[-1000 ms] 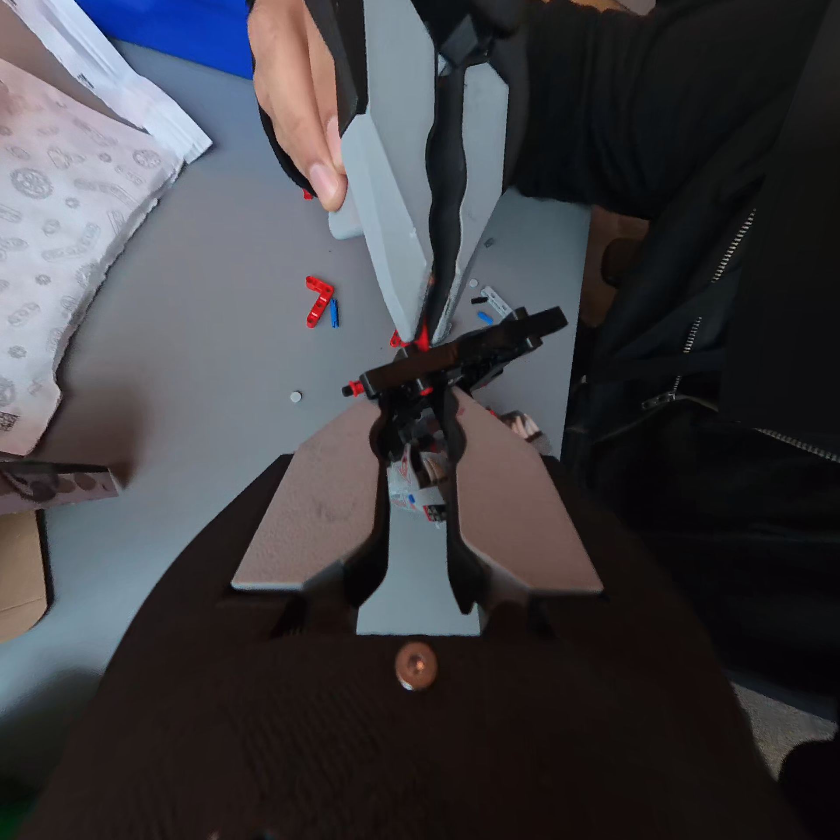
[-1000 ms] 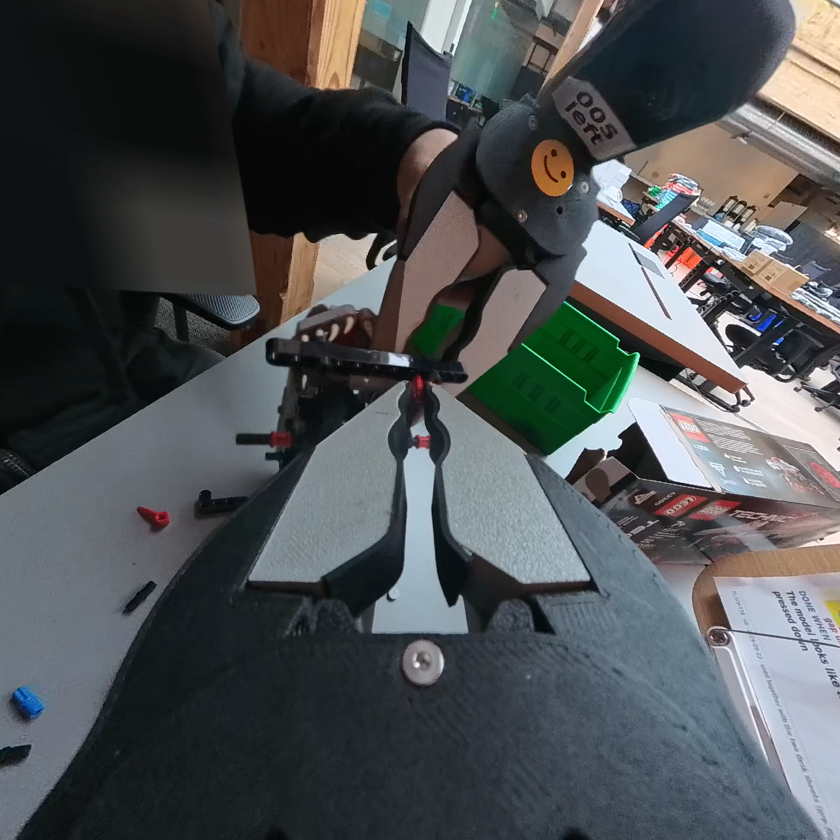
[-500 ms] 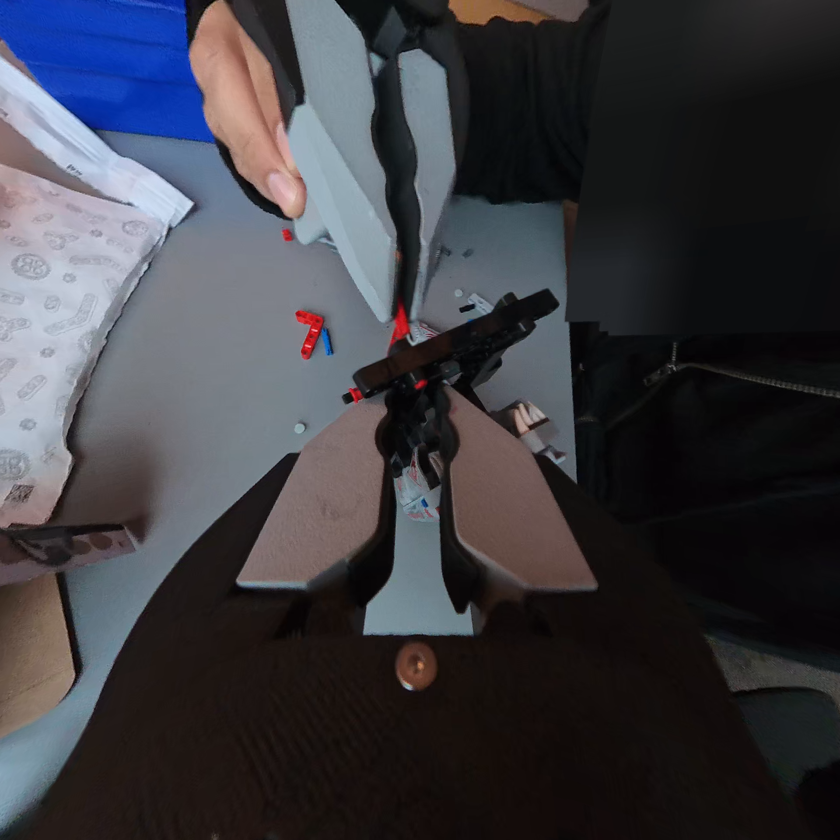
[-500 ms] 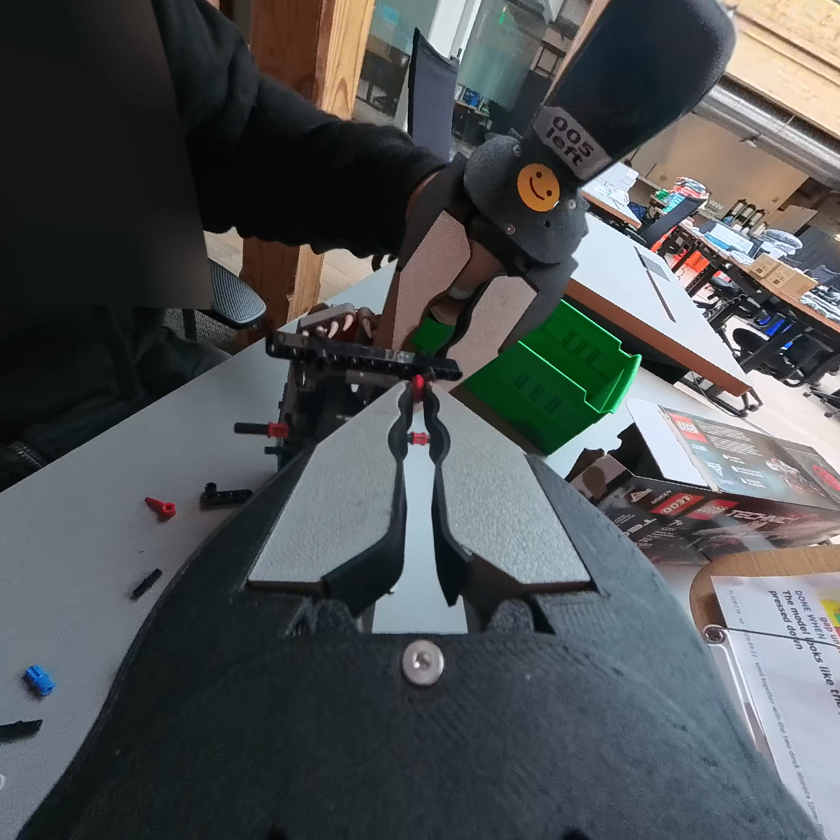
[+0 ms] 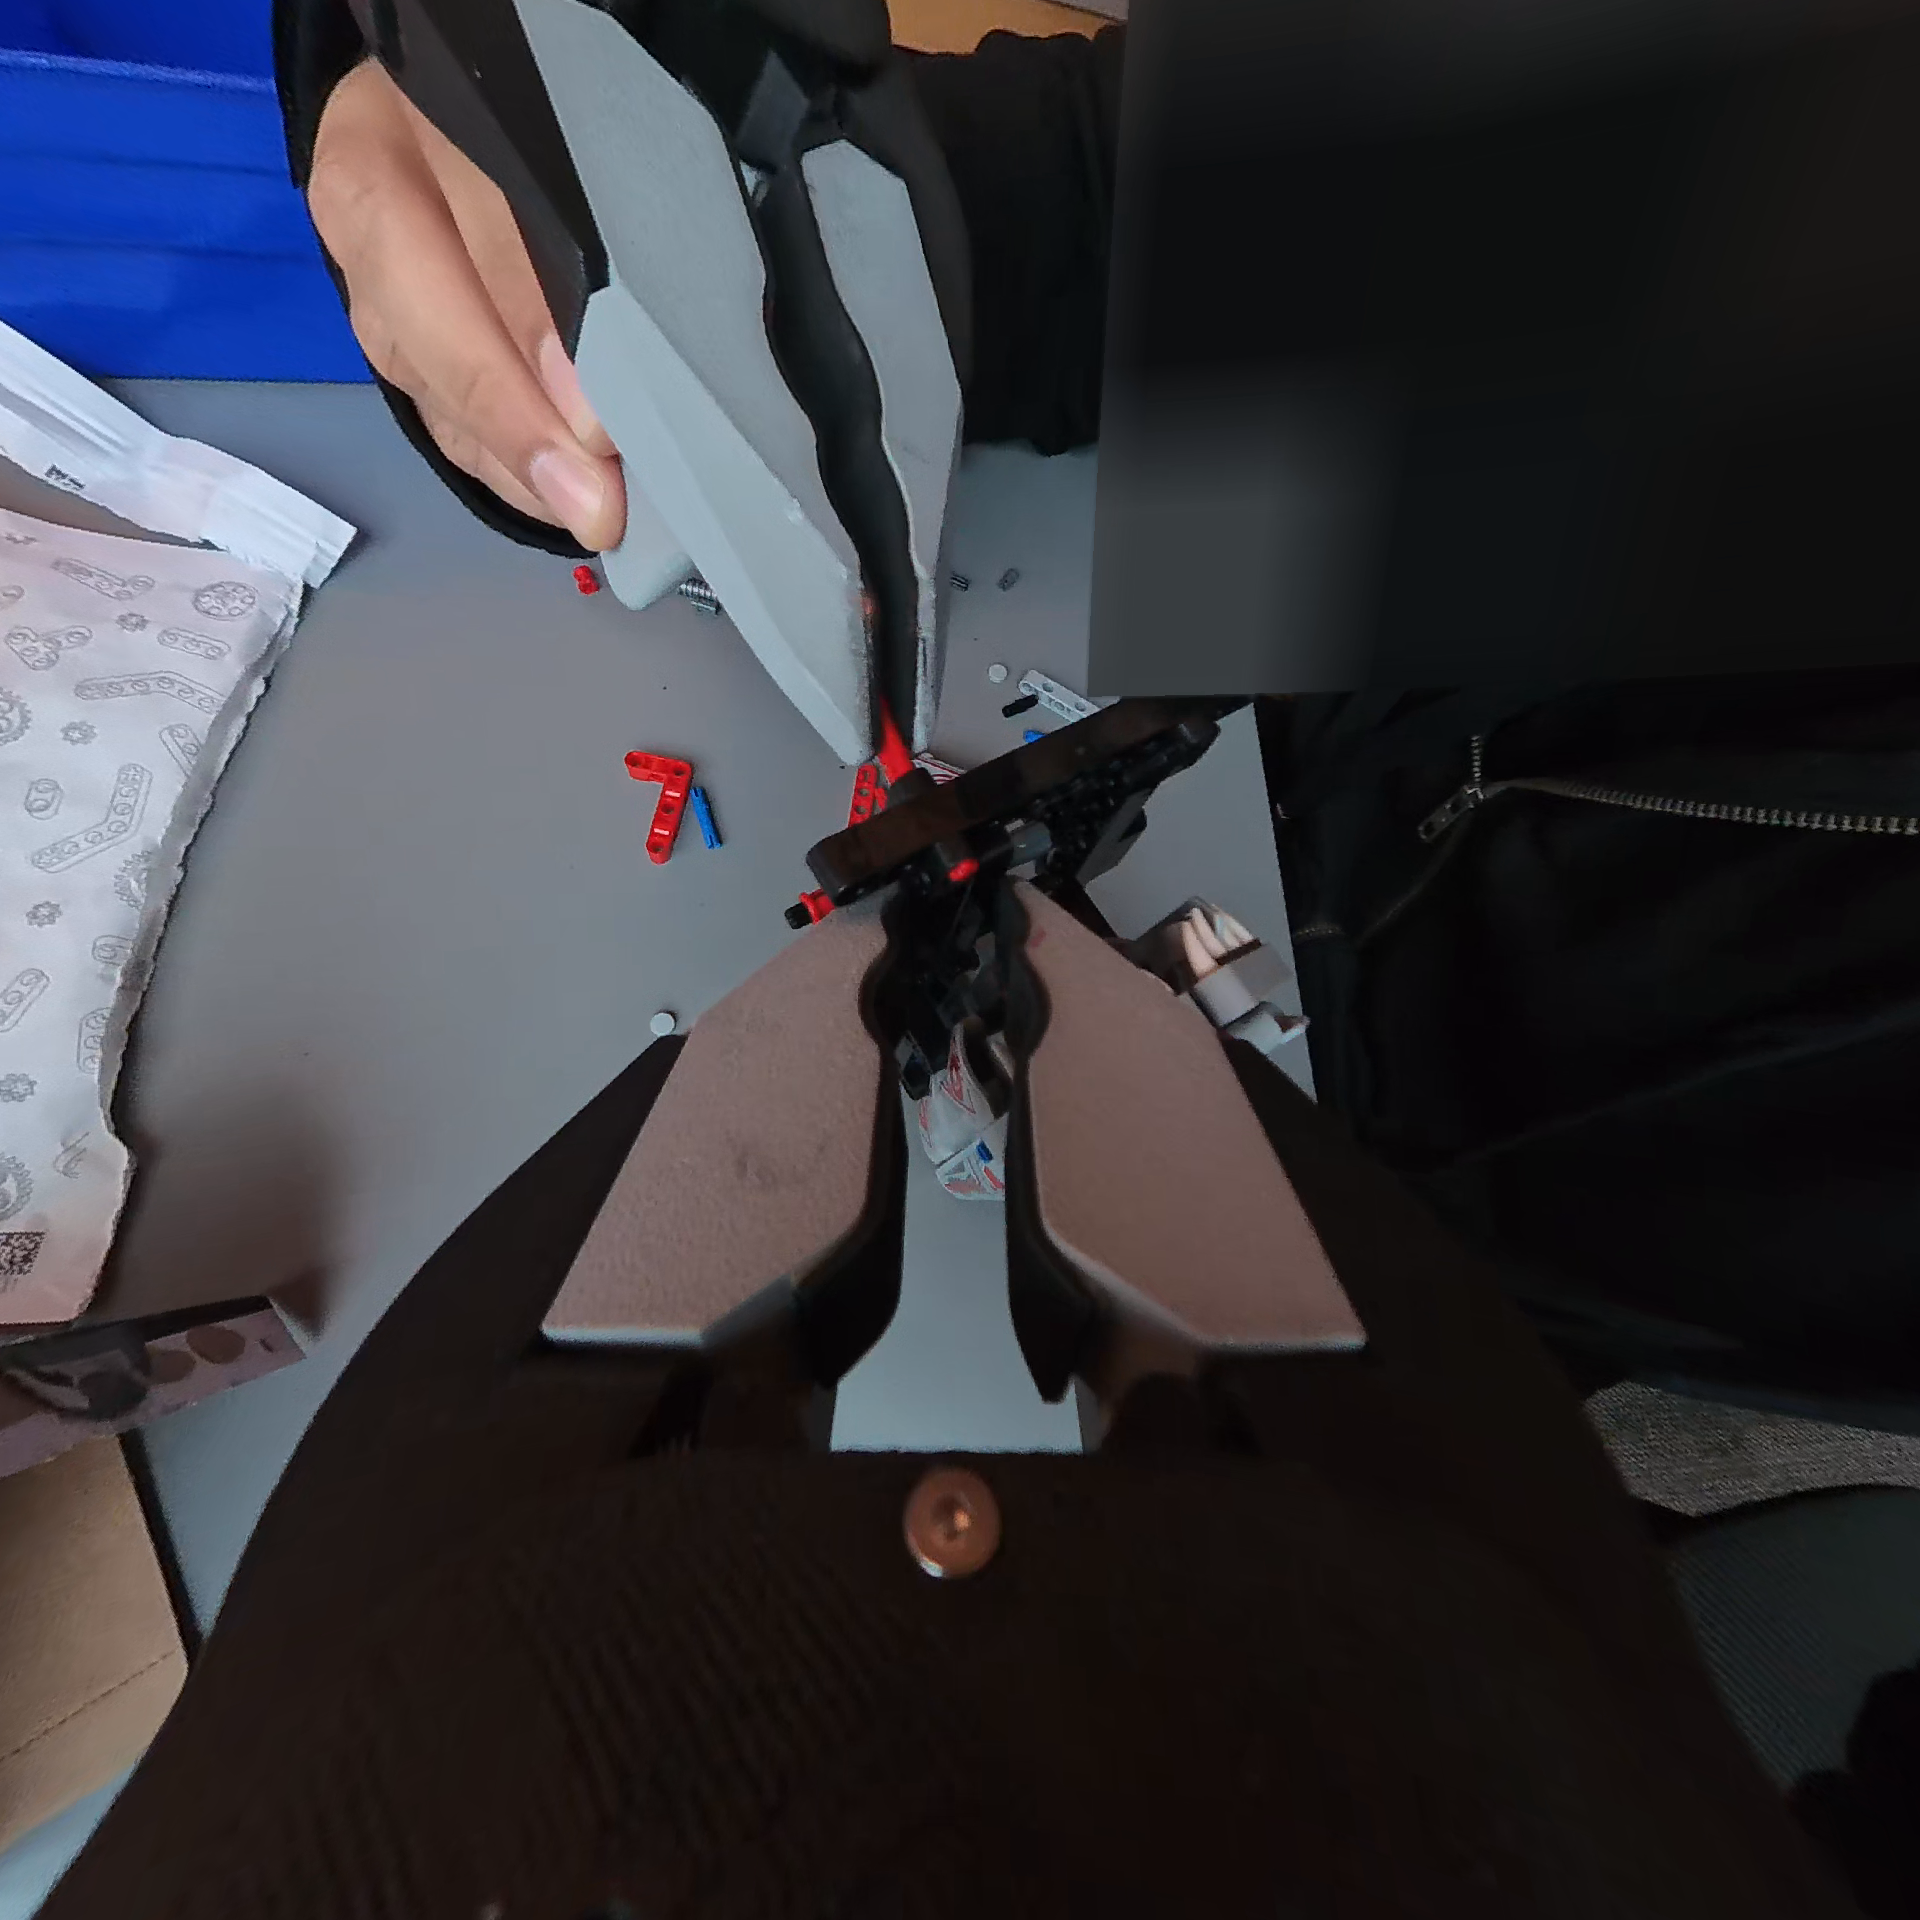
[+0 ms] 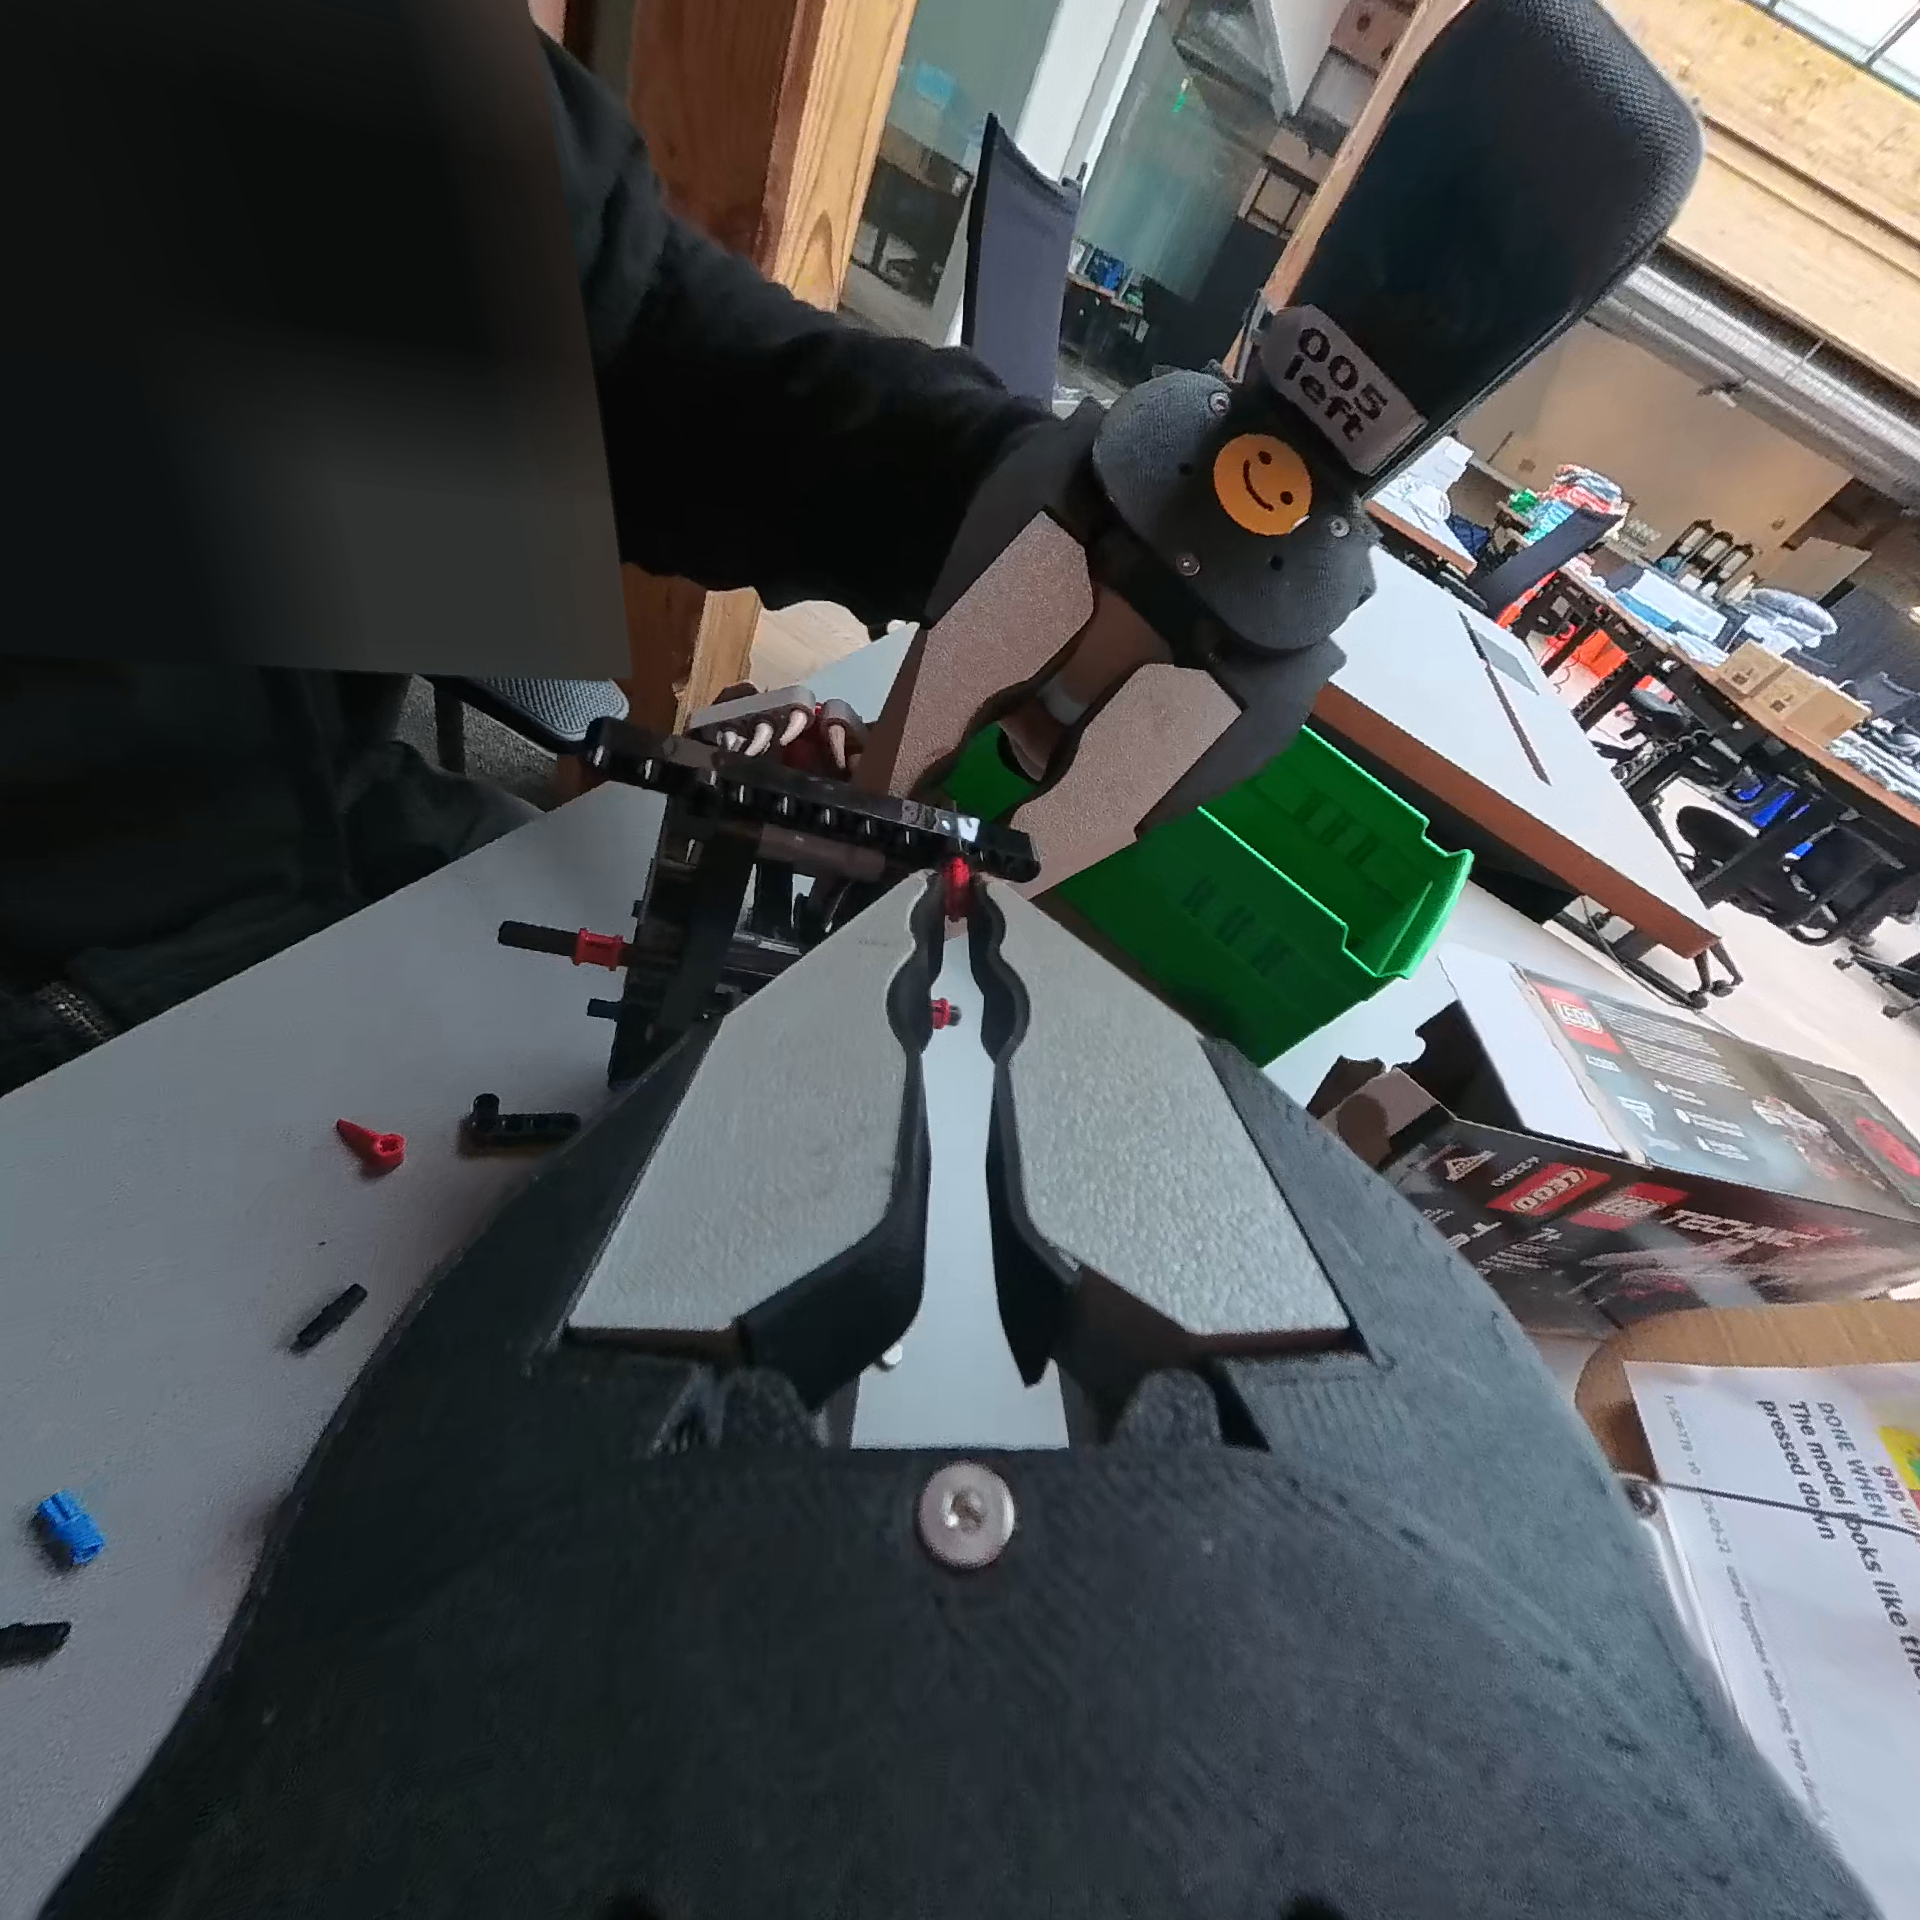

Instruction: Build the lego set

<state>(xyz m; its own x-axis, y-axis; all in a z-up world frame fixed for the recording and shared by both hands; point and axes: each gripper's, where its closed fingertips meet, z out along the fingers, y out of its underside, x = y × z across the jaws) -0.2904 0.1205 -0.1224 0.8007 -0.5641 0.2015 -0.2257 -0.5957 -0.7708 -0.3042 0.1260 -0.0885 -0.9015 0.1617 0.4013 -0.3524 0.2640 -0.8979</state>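
Two grippers meet at the black lego model (image 5: pixel 997 821) above the grey table (image 5: pixel 416 935). The model is clamped by the left gripper (image 5: pixel 951 935). A red piece (image 6: pixel 956 878) is pinched by the right gripper (image 6: pixel 954 883) against the model's long beam, near a green bin (image 6: pixel 1299 914).

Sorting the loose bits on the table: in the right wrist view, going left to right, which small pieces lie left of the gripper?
Blue connector → black pin → red pin → short black beam.

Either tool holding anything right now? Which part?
Left tool is shut on the black lego assembly, gripping below its long black beam. Right tool pinches a small red piece by its end.
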